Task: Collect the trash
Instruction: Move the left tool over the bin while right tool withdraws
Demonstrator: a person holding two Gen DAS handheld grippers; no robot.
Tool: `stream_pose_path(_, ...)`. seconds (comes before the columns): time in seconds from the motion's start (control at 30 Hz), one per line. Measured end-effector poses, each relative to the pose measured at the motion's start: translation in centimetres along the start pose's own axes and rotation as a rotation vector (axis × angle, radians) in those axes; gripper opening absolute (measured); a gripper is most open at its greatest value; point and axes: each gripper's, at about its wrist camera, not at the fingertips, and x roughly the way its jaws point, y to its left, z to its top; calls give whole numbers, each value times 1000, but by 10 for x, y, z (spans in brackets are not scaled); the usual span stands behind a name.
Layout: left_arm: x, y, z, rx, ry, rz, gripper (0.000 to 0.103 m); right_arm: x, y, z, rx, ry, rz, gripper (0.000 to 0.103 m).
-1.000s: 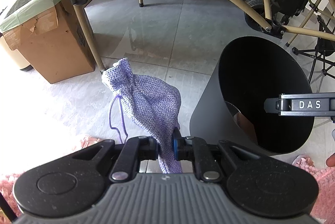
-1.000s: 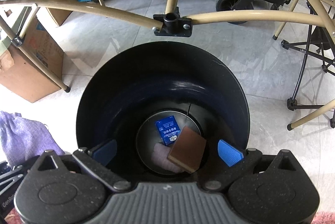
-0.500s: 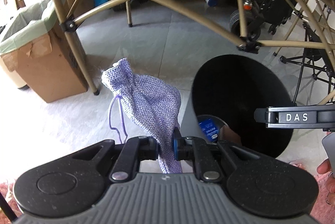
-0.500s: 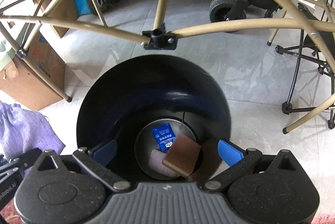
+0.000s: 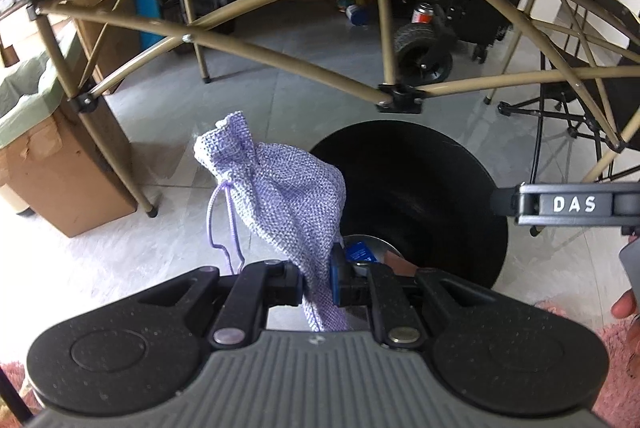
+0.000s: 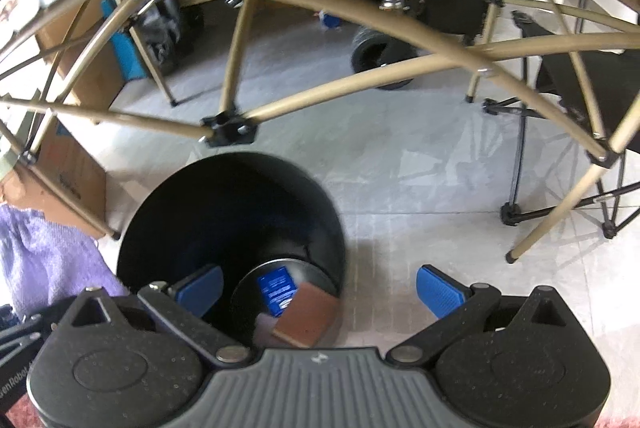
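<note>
Grey floor tiles (image 5: 280,100) spread beneath a tan folding frame (image 5: 280,52). Left tongs (image 5: 316,282) stay clamped on a lilac woven drawstring pouch (image 5: 288,196), which stands up between the pads, just left of a black bin (image 5: 420,188). Right tongs (image 6: 320,288) gape empty above the bin's rim, over a blue packet (image 6: 276,288) and brown sponge (image 6: 308,320) inside.

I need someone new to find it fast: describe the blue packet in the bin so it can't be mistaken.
Start at the black round bin standing on the pale tiled floor beside the tan metal frame. Look down to its shiny bottom, where three items lie. The blue packet is the small flat rectangle with white print, next to the brown sponge; it is the only blue item there.
</note>
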Motion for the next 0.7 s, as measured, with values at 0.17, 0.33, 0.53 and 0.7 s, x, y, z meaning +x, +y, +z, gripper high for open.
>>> stream_pose_path(0.17,0,-17,2,41,-3,-10,12,-6,-24,0,51,-22,-21,103)
stream_pose_path(0.33,3,-37,3,84,1,-30,12,-11,-47,-1,97,-39,-37,103)
stream_pose_path(0.53,12,-57,9,104,37,-58,12,-15,-65,-3,134,-52,-42,103)
stream_pose_path(0.7,22,-70,15,109,63,-68,12,-20,-78,-6,165,-68,-46,103)
